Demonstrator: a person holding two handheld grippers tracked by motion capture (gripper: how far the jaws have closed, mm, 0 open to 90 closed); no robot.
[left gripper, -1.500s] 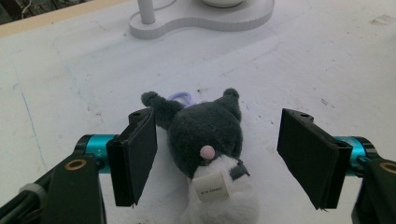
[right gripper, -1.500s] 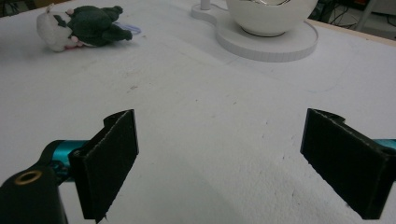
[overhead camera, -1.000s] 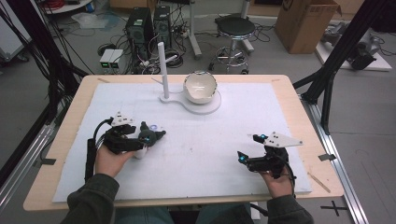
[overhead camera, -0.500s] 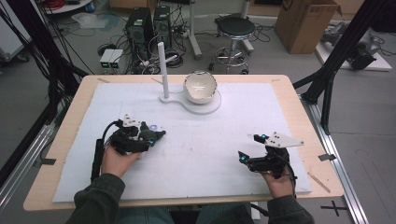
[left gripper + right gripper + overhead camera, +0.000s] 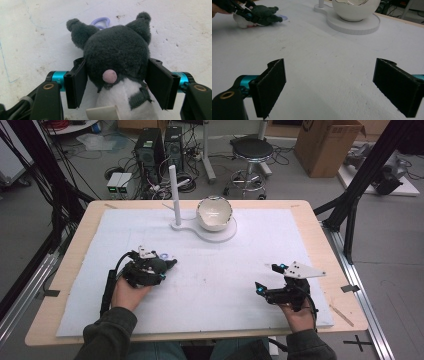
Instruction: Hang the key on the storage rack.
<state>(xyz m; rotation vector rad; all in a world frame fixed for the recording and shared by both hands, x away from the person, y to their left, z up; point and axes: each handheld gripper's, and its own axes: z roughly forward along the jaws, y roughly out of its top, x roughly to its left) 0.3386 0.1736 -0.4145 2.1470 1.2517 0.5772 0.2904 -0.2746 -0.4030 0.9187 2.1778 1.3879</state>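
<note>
Grey plush toy lay between the closing left tongs, pinched but not lifted; right tongs stood spread.

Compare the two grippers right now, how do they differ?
The left gripper has a plush toy between its jaws, which have just been closing and now touch its sides; the right gripper holds nothing. The left's jaws stand narrower, the right's wide apart. Both are low over the white mat, black-jawed and hand-held.
</note>
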